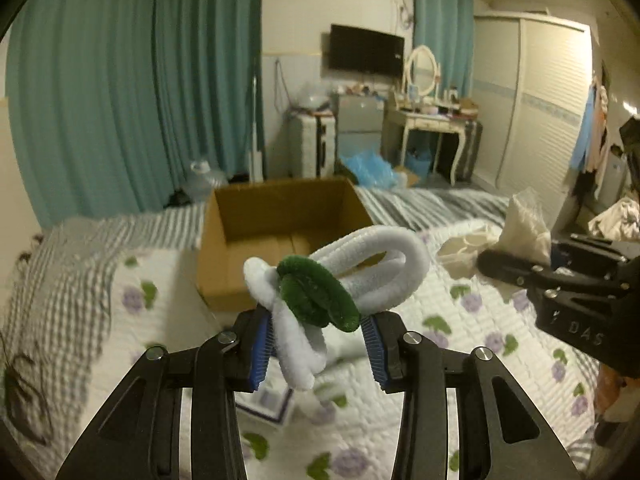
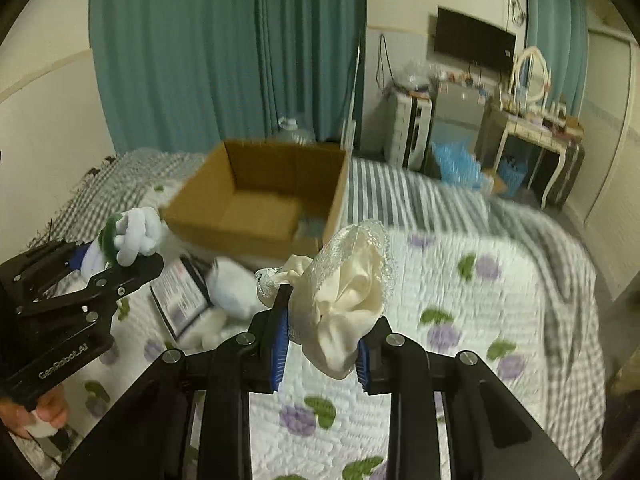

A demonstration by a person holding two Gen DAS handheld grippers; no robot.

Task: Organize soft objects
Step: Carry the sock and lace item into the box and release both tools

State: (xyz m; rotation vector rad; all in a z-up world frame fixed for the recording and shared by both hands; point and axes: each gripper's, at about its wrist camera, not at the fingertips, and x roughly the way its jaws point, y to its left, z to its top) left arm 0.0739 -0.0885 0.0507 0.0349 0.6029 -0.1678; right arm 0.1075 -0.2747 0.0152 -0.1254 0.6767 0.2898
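My left gripper point(image 1: 316, 344) is shut on a white and green fuzzy pipe-cleaner bundle point(image 1: 332, 284) and holds it above the bed, just short of an open cardboard box point(image 1: 276, 216). The bundle also shows in the right wrist view point(image 2: 128, 236). My right gripper point(image 2: 322, 344) is shut on a cream satin and lace scrunchie point(image 2: 344, 280), held above the quilt, to the right of the box point(image 2: 260, 196). The right gripper also shows at the right of the left wrist view point(image 1: 504, 264). The box looks empty inside.
A floral quilt point(image 2: 480, 300) covers the bed. A white plush toy point(image 2: 232, 288) and a flat printed packet point(image 2: 180, 292) lie in front of the box. Beyond the bed stand teal curtains point(image 1: 120, 100), a dressing table point(image 1: 432, 120) and a wardrobe point(image 1: 540, 100).
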